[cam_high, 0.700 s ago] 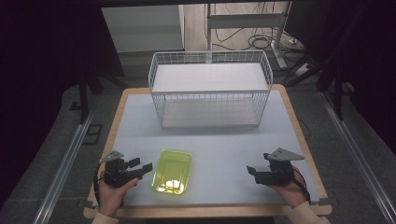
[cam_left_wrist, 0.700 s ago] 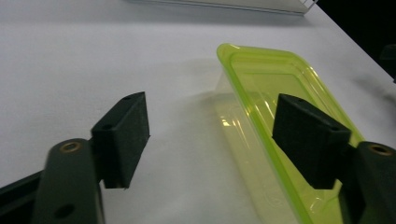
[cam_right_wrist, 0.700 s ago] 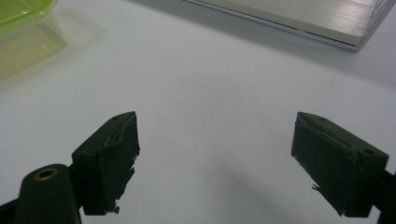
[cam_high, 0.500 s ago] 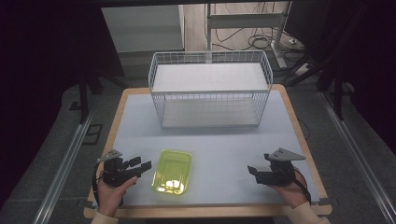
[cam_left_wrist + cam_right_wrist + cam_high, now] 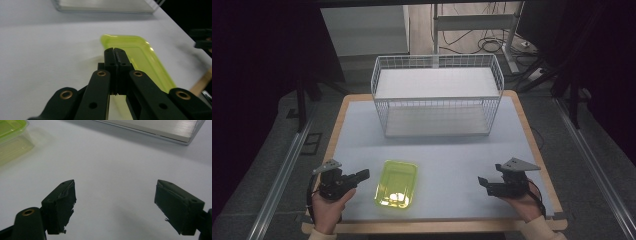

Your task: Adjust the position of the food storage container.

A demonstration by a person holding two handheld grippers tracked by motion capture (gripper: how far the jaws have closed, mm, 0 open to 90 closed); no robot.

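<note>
Listing from the left: left tongs [image 5: 362, 174], black, two-jawed, held low in a hand at the near left corner of the pale grey surface [image 5: 452, 150]. Jaws pressed fully together with nothing between them, tips aimed at the tray and stopping just short of its left rim, apparently poised to nudge or approach it.

Centre: translucent yellow-green plastic tray [image 5: 397, 183], shallow, rounded corners, lying flat near the front edge between both hands, within easy reach of either, untouched.

Behind it, well apart: white wire basket [image 5: 437, 95] with a flat shelf, standing upright at the back of the surface, a likely destination.

Right: right tongs [image 5: 483, 182], black, jaws spread wide and empty, hovering over bare surface, pointed toward the tray, seemingly ready to take it.
</note>
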